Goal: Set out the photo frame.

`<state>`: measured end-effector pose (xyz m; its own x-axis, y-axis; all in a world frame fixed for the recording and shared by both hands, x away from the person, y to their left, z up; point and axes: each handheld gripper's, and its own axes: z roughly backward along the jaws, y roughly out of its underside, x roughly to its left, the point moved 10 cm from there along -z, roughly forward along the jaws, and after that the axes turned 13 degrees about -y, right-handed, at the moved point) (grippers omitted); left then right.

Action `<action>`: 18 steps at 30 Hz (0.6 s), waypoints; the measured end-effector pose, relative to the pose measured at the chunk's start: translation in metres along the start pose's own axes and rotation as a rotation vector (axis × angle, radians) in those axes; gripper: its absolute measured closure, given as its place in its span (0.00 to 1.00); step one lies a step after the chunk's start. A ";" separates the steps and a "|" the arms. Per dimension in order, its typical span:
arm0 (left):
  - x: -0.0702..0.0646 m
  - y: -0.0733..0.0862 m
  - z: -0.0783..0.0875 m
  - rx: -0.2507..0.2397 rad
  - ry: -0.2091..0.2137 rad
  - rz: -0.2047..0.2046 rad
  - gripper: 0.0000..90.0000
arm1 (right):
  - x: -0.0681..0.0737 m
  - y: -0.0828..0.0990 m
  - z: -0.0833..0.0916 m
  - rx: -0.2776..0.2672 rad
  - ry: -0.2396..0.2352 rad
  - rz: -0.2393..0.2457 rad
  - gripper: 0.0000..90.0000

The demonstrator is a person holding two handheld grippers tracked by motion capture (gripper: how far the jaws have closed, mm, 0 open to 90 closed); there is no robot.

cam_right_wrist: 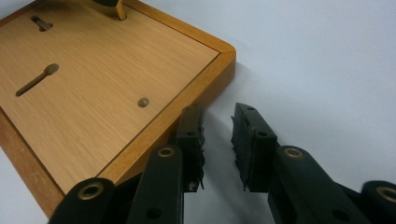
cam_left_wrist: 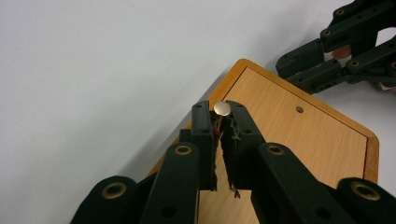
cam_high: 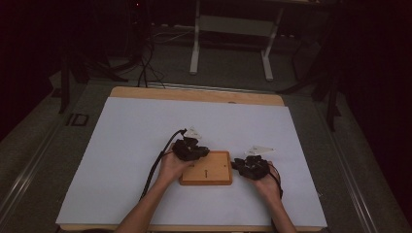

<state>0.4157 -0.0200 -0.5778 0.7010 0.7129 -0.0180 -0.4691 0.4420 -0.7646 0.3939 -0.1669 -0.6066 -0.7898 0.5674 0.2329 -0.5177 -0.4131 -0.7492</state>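
Left gripper (cam_left_wrist: 220, 122) angles down, jaws pinching a round metal pin (cam_left_wrist: 222, 108) over the flat wooden board (cam_left_wrist: 289, 140); right gripper (cam_right_wrist: 218, 140) jaws open beside it.

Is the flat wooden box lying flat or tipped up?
Lying flat. The flat wooden box rests level on the white sheet, its drilled face upward.

box (cam_high: 206, 174) on sheet (cam_high: 121, 145) | left claw (cam_left_wrist: 223, 122) over box | right claw (cam_right_wrist: 218, 122) beside box

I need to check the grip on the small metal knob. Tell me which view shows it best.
The left gripper view: the metal knob sits sharp and close between the left tool tips over the wooden box. The right gripper view catches its stem at the top edge; the high view hides it under the tool.
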 end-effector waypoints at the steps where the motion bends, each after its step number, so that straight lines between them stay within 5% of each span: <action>1: 0.000 0.000 0.000 0.001 0.003 0.001 0.93 | 0.000 0.000 0.000 0.002 -0.001 0.003 0.79; 18: 0.004 -0.001 -0.001 0.030 0.059 0.007 0.93 | 0.035 -0.003 0.022 -0.014 -0.074 0.093 0.67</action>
<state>0.4193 -0.0183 -0.5778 0.7276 0.6832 -0.0620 -0.4893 0.4535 -0.7449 0.3607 -0.1609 -0.5825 -0.8565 0.4728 0.2068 -0.4368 -0.4508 -0.7785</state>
